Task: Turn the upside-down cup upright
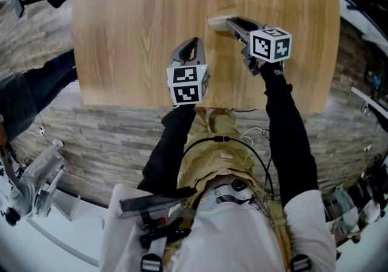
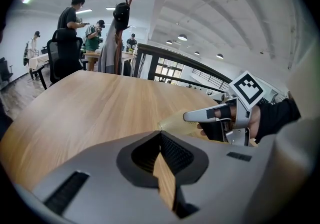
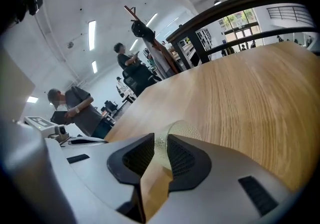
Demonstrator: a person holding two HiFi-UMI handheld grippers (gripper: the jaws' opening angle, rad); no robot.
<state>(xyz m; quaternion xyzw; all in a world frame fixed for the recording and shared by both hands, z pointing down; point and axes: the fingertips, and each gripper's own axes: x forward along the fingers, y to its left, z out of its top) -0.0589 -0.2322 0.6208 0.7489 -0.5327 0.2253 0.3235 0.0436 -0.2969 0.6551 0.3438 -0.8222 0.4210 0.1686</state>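
Cup [image 3: 179, 129], pale and translucent, sits on the tabletop [image 1: 133, 34] in its right half, well in from the near edge; its textured wall fills the gap between the pads of the right gripper [image 3: 159, 144], whose jaws are half closed and appear to pinch the cup's near side, though more of it bulges past the right pad; from the left gripper view it reads as a pale shape lying low under the right gripper's upper finger; whether it stands mouth-down or is already tipped, no view shows clearly.

Left gripper [image 2: 160, 135] hovers over bare wood just beside the right one, nearer the person; its jaws are pressed together at the tips and hold nothing, only wood grain showing through the slit behind them.

Judged from this, the step in hand is the grasp itself, with the flip not yet done; the next move calls for a firm but gentle hold, since the thin wall looks likely to buckle or slip, then a lift clear of the tabletop and a roll of the wrist until the mouth faces up, before setting it down flat; the left gripper could steady it if it skids.
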